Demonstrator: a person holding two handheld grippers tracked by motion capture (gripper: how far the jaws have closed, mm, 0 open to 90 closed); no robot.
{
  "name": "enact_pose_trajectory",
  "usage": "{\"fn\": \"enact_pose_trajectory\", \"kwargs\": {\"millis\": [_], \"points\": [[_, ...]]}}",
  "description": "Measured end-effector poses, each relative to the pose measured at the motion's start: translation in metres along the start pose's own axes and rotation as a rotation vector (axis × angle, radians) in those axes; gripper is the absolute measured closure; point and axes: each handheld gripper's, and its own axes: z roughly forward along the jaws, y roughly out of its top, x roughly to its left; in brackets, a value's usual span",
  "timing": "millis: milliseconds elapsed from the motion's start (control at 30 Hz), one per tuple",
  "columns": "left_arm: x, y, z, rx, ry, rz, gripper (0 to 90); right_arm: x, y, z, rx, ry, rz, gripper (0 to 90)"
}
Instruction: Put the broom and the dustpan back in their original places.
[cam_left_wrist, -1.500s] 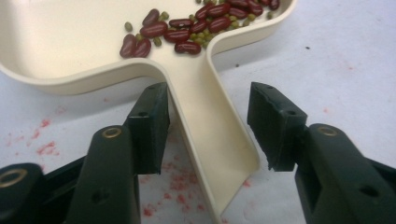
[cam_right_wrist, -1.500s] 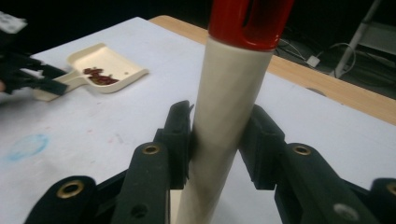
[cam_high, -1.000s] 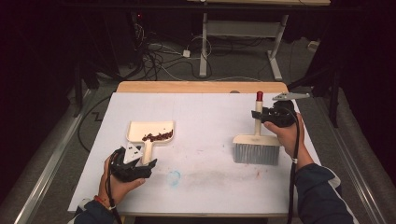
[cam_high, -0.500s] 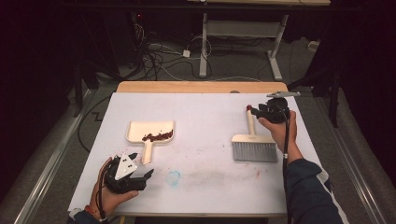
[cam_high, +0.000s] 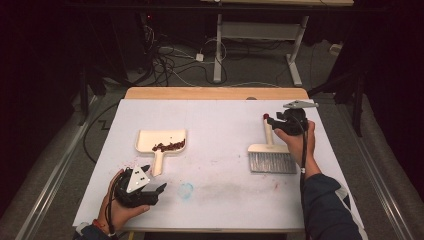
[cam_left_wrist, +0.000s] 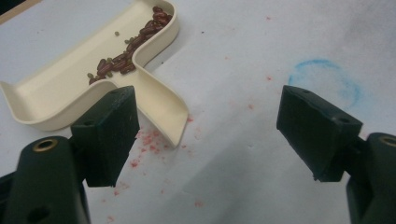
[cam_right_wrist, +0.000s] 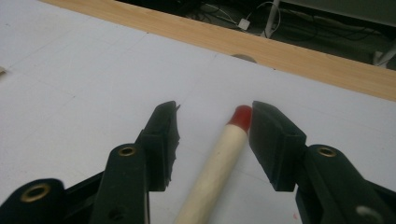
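Letting go of the brush after sweeping

The brush (cam_high: 270, 152) lies on the tabletop (cam_high: 225, 125), its handle between my right tongs (cam_right_wrist: 212, 126), which have just been opening; left tongs (cam_left_wrist: 205, 135) spread beside the dustpan (cam_high: 161, 142) handle. Next: back away.

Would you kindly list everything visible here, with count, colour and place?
dustpan: one, cream, left of table middle, handle toward the person
beans: a small heap, dark red, inside the dustpan
brush: one, cream handle with red tip, grey bristles, lying at right
table: one, white top, wooden far edge, red specks and a blue ring mark
cables: several, on the floor behind
left gripper: black, jaws open, near the dustpan handle
right gripper: black, jaws just opening, handle between them, unpressed
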Motion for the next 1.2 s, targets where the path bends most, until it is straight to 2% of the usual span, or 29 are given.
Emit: {"fn": "enact_pose_trajectory", "kwargs": {"millis": [167,333,433,500,667,733,767,833,967,1000,1167,1200], "points": [[-0.001,0.0,0.001,0.001,-0.006,0.003,20.3,0.002,-0.001,-0.003,-0.02,-0.005,0.013,46.4],[-0.002,0.001,0.002,0.008,-0.001,0.028,20.3,0.004,0.001,-0.01,-0.059,0.013,0.02,41.1],[-0.003,0.001,0.002,0.01,0.002,0.035,20.3,0.007,0.002,-0.015,-0.073,-0.003,0.01,38.0],[-0.003,0.001,0.003,0.02,0.0,0.044,19.6,0.011,0.0,-0.02,-0.095,-0.011,0.021,35.5],[-0.004,0.001,0.002,0.018,0.004,0.051,18.0,0.025,0.001,-0.029,-0.127,0.021,-0.025,31.4],[-0.005,0.001,0.001,0.019,0.001,0.042,18.0,0.029,0.003,-0.033,-0.144,-0.003,-0.039,30.7],[-0.005,0.001,0.001,0.011,0.005,0.051,18.0,0.031,0.003,-0.035,-0.153,-0.011,-0.046,29.5],[-0.005,0.001,0.002,0.02,0.002,0.042,17.9,0.034,0.004,-0.037,-0.165,-0.004,-0.048,27.4],[-0.006,0.002,0.002,0.021,0.006,0.062,17.9,0.038,0.005,-0.04,-0.17,-0.024,-0.035,17.9],[-0.007,0.001,0.001,0.023,0.002,0.051,17.9,0.038,0.005,-0.042,-0.168,-0.017,-0.035,18.0],[-0.006,0.002,0.0,0.016,0.007,0.063,17.9,0.042,0.005,-0.051,-0.177,-0.018,-0.046,16.4],[-0.007,0.002,0.0,0.022,0.002,0.054,17.9,0.044,0.005,-0.053,-0.18,-0.015,-0.051,16.5]]}}
